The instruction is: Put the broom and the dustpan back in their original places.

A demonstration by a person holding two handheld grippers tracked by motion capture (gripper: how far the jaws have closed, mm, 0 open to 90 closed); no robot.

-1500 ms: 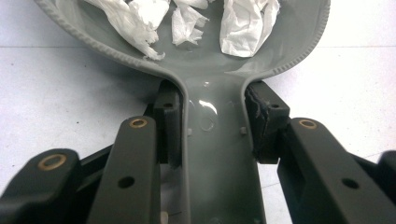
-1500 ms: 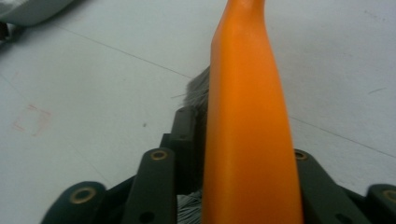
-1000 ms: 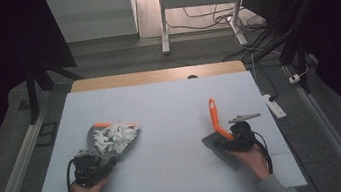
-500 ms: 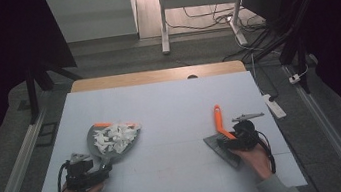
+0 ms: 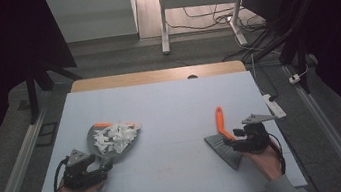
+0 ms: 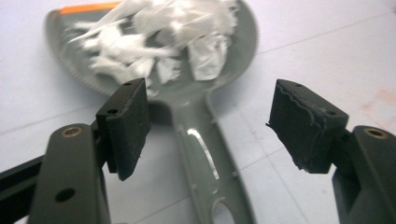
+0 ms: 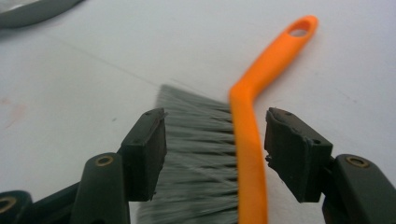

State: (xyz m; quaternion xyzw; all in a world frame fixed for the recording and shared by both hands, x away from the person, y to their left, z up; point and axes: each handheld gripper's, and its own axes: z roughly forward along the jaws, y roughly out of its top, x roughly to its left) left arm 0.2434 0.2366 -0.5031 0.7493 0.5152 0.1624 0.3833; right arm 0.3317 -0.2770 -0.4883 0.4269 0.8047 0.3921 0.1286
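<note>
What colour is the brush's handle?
Bright orange; the brush handle shows best in the right gripper view, above grey bristles.

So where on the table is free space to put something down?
The widest bare patch lies between the dustpan and the brush, mid-table. The far strip toward the wooden edge is bare too. It is crowded near the left gripper and the right gripper.
</note>
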